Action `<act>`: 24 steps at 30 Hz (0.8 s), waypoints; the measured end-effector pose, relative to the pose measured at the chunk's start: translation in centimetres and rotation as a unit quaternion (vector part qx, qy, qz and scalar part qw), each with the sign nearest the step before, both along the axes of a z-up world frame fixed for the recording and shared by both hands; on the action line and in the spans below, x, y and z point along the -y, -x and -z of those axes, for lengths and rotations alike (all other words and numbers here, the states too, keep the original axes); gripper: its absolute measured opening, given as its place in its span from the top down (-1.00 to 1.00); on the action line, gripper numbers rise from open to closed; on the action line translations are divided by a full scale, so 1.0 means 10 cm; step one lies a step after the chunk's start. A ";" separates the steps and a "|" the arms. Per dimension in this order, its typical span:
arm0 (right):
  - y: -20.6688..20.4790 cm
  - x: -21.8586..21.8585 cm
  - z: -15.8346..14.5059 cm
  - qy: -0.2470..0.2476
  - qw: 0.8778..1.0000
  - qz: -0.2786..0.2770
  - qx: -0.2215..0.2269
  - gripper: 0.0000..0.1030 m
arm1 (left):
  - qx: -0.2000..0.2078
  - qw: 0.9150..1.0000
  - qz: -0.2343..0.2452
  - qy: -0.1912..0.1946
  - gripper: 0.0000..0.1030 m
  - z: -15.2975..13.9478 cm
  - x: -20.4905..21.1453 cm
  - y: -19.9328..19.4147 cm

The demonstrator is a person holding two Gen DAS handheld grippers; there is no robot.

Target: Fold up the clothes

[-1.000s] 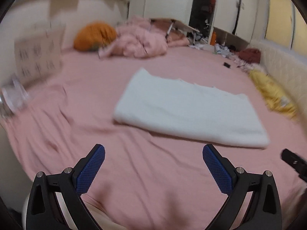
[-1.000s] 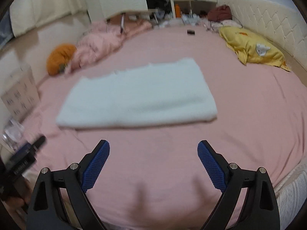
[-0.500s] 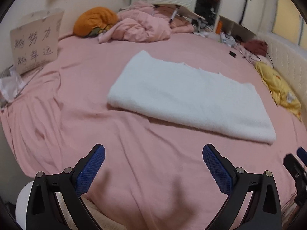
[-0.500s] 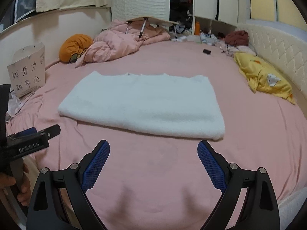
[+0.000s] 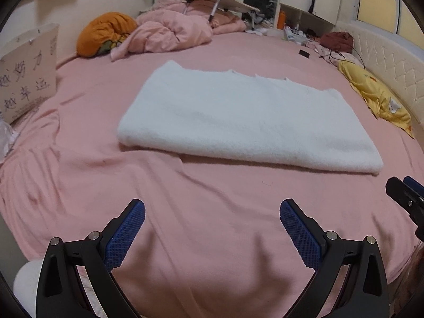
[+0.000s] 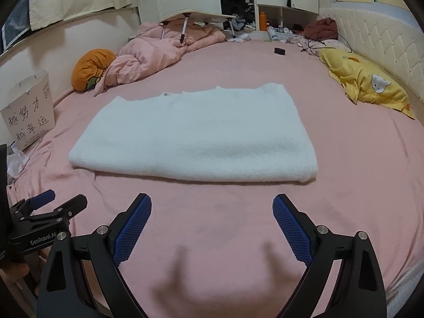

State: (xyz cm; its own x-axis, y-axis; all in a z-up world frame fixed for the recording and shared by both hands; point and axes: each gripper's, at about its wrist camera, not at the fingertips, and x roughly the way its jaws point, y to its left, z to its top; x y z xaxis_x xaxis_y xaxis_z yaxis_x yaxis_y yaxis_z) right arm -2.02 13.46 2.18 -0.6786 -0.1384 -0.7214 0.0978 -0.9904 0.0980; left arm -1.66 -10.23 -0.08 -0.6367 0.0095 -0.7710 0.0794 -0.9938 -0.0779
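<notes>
A white fluffy garment (image 5: pixel 238 122) lies folded into a long flat rectangle on the pink bed sheet (image 5: pixel 185 212); it also shows in the right wrist view (image 6: pixel 196 137). My left gripper (image 5: pixel 212 212) is open and empty, above the sheet in front of the garment's near edge. My right gripper (image 6: pixel 212 206) is open and empty, also short of the near edge. Each gripper shows at the side of the other's view: the right one (image 5: pixel 405 193) and the left one (image 6: pixel 47 209).
A crumpled pink duvet (image 6: pixel 153 53), an orange cushion (image 6: pixel 90 69) and a folding lap table (image 6: pixel 196 17) lie at the far side. A yellow pillow (image 6: pixel 365 84) lies by the padded headboard (image 6: pixel 384 42). A paper bag (image 6: pixel 29 111) stands at the left edge.
Both cameras have swung and steadied to face the folded garment more squarely. Both grippers stay open and empty; the garment has not moved.
</notes>
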 end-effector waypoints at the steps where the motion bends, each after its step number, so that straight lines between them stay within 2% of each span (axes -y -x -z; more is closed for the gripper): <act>1: 0.02 0.00 0.02 0.002 1.000 0.001 0.003 -0.80 | 0.003 1.000 0.000 -0.008 -0.99 0.02 0.02 0.02; 4: 0.08 -0.01 0.10 0.011 1.000 0.001 0.016 -0.80 | 0.009 0.999 -0.004 -0.042 -0.99 0.08 0.09 0.06; 7: 0.12 -0.01 0.14 0.021 1.000 0.001 0.023 -0.80 | 0.020 0.995 -0.013 -0.097 -0.99 0.15 0.23 0.12; 10: 0.16 -0.01 0.19 0.025 0.999 0.002 0.030 -0.80 | 0.029 0.981 -0.026 -0.188 -0.98 0.23 0.44 0.19; 12: 0.21 -0.01 0.23 0.030 0.999 0.004 0.038 -0.80 | 0.034 0.964 -0.041 -0.261 -0.98 0.30 0.61 0.26; 14: 0.25 -0.02 0.27 0.041 0.998 0.007 0.047 -0.80 | 0.034 0.935 -0.066 -0.348 -0.98 0.40 0.80 0.37; 16: 0.27 -0.04 0.29 0.051 0.997 0.009 0.051 -0.80 | 0.029 0.906 -0.095 -0.410 -0.98 0.51 0.95 0.48; 18: 0.28 -0.05 0.29 0.055 0.997 0.011 0.052 -0.80 | 0.027 0.878 -0.120 -0.462 -0.98 0.64 1.05 0.62; 19: 0.29 -0.07 0.29 0.057 0.997 0.012 0.052 -0.80 | 0.025 0.867 -0.130 -0.480 -0.98 0.70 1.08 0.69; 20: 0.29 -0.08 0.30 0.058 0.997 0.013 0.053 -0.80 | 0.021 0.863 -0.136 -0.485 -0.98 0.72 1.09 0.78; 24: 0.35 -0.17 0.33 0.082 0.994 0.021 0.065 -0.80 | 0.010 0.863 -0.148 -0.483 -0.98 0.75 1.06 1.13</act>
